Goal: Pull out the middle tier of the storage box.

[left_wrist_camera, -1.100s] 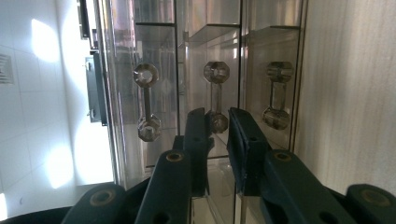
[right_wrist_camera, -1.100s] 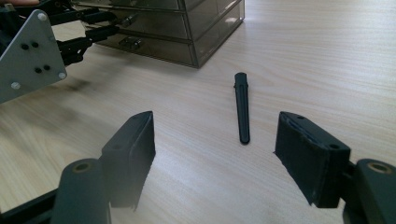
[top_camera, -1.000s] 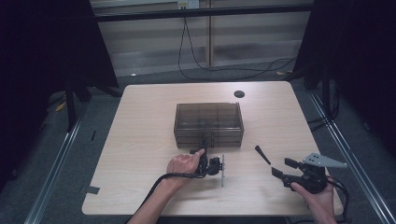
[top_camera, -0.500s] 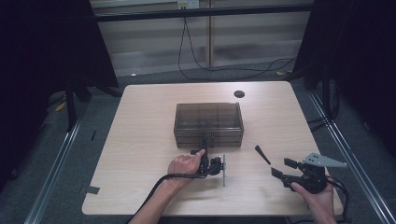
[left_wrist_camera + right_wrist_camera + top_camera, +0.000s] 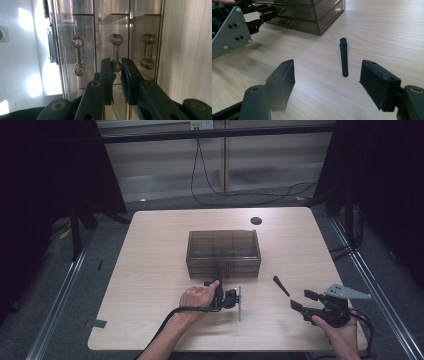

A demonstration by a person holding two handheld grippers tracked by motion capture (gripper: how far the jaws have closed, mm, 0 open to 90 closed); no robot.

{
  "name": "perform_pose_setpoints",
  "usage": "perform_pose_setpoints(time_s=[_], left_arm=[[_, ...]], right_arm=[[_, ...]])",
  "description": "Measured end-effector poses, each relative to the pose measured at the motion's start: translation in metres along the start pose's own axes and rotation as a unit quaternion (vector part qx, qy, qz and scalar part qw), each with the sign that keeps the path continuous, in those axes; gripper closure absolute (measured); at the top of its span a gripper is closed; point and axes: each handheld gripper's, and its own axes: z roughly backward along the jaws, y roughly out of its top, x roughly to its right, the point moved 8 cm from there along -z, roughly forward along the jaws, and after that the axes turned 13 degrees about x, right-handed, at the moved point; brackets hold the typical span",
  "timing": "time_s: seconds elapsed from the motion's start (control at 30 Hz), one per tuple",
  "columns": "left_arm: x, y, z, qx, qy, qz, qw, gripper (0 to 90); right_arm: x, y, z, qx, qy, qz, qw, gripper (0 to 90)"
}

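On the pale wooden table (image 5: 150, 270) we have a smoked translucent plastic drawer cabinet (image 5: 223, 251) standing near the middle, its drawer fronts facing us at 6 o'clock. Our left gripper (image 5: 218, 281) reaches in from 6 o'clock straight at that front. In the left gripper view its jaws stand narrow, closed around the lower knob of the middle clear dumbbell-shaped drawer handle (image 5: 116, 53). The handle's long axis runs along the drawer front, square to the reach, so we judge the coming pull should go straight back toward 6 o'clock, in line with the drawer's travel.

Our right gripper (image 5: 301, 300) waits at the table's 4 o'clock corner, jaws spread wide with nothing between them. The slim black plastic hair clip (image 5: 343, 56) lies flat on the table just ahead of those jaws, at about 12 o'clock in the right gripper view. Its long axis points nearly away from the gripper rather than across the gap. The right hand is plainly the nearer one to it.
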Motion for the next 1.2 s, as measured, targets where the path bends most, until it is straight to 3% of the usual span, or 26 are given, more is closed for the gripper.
perform_pose_setpoints(time_s=[0.63,0.87,0.93,0.97,1.2], left_arm=[[0.001,0.001,0.005,0.007,0.0,-0.003,1.0,80.6],[0.002,0.001,0.007,0.006,-0.003,0.006,1.0,80.5],[0.0,0.001,0.008,0.005,-0.003,-0.013,0.9999,80.6],[0.002,0.001,0.008,0.009,-0.001,-0.002,1.0,80.6],[0.002,0.002,0.01,0.01,0.001,0.0,0.9999,80.6]], right_arm=[[0.0,0.0,0.0,-0.002,0.0,-0.001,1.0,27.8],[0.0,0.0,0.0,-0.001,-0.001,-0.001,1.0,27.7],[0.0,0.0,0.0,-0.001,-0.001,-0.002,1.0,27.7],[0.0,0.0,0.0,-0.001,-0.001,-0.002,1.0,27.7],[0.0,0.0,0.0,-0.001,-0.001,-0.002,1.0,27.7]])
